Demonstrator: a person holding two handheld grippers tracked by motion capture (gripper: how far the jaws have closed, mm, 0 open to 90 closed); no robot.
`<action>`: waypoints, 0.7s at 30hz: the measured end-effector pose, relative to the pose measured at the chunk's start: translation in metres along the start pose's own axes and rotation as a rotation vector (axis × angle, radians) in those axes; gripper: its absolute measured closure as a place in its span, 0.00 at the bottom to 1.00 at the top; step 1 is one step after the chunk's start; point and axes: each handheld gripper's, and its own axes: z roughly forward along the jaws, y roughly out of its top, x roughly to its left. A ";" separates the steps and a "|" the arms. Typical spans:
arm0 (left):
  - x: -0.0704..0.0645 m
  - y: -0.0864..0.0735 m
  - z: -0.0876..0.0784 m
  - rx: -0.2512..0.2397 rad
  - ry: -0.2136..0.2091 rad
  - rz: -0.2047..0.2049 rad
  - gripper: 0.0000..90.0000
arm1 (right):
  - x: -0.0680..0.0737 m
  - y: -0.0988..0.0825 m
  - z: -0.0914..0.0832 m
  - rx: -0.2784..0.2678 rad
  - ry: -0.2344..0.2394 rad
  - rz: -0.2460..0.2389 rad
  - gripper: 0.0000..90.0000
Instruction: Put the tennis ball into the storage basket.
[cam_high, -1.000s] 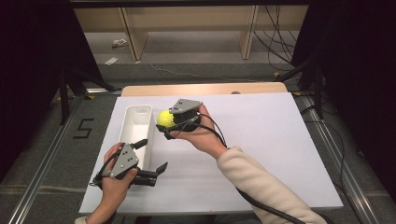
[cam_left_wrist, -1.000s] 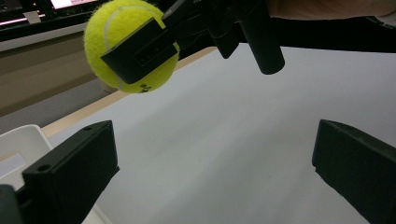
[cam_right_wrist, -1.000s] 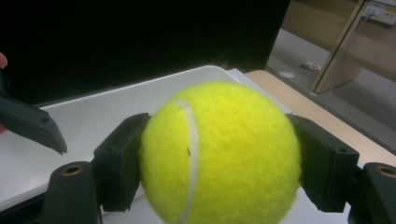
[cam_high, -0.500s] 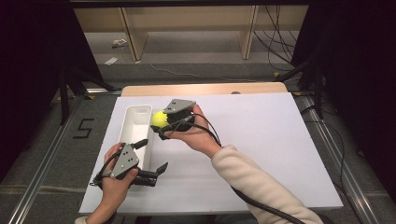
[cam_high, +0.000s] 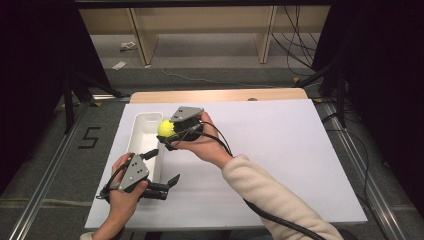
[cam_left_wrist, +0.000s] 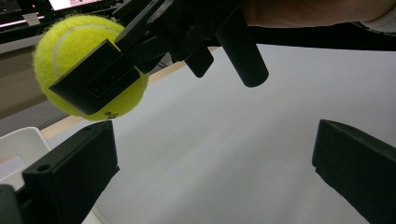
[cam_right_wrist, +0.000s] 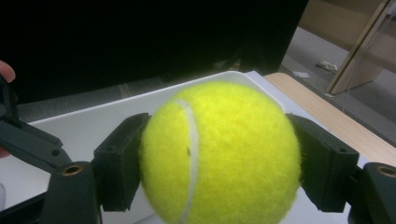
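My right gripper (cam_high: 169, 131) clamps tennis ball (cam_high: 165, 128) above white bin (cam_high: 141, 124) rim; left gripper (cam_high: 162, 167) gapes, 0 load. Early release risks ball bouncing off rim, rolling away.

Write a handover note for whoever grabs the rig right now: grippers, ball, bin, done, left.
Right gripper: shut on the tennis ball, held in the air at the right-hand rim of the white bin.
Left gripper: open, holding nothing, low at the bin's near end.
Done: ball gripped and lifted.
Left: probably carry it over the bin, open the jaws, let it drop in.
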 end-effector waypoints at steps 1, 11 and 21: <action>0.000 0.000 0.000 -0.001 0.000 0.001 0.00 | 0.000 0.000 0.001 0.002 0.002 -0.001 0.29; 0.000 0.000 0.000 0.001 0.000 0.000 0.00 | 0.002 0.003 0.006 0.005 0.010 -0.004 0.29; 0.000 0.000 0.000 -0.002 -0.001 0.001 0.00 | 0.003 0.008 0.012 0.003 0.018 -0.002 0.29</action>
